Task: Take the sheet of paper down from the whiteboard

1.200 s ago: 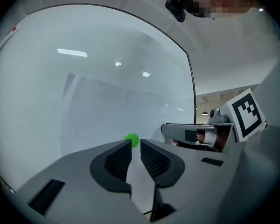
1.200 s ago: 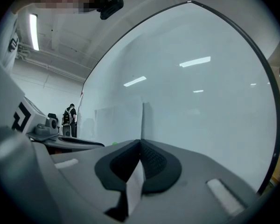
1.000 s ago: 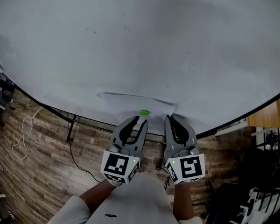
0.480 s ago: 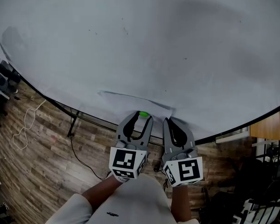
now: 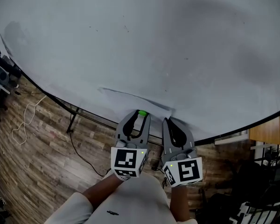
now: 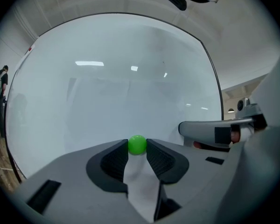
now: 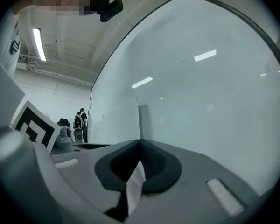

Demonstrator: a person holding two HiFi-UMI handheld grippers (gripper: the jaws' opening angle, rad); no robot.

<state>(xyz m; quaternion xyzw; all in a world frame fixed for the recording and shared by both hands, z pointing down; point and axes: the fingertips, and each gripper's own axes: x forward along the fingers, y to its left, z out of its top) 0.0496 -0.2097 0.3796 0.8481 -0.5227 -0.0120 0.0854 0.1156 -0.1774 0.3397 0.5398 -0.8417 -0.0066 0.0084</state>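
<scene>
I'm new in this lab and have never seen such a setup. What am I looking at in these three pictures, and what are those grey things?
There is no robot here: a person holds a hand-operated claw in each hand. One picture comes from a camera on the person's head, looking down; the other two cameras ride on the claws. Ahead stands a whiteboard with a sheet of paper pinned by a green magnet. The left claw has just been closing, and its tips now touch the magnet on both sides. The right claw is shut on the paper's edge.
</scene>
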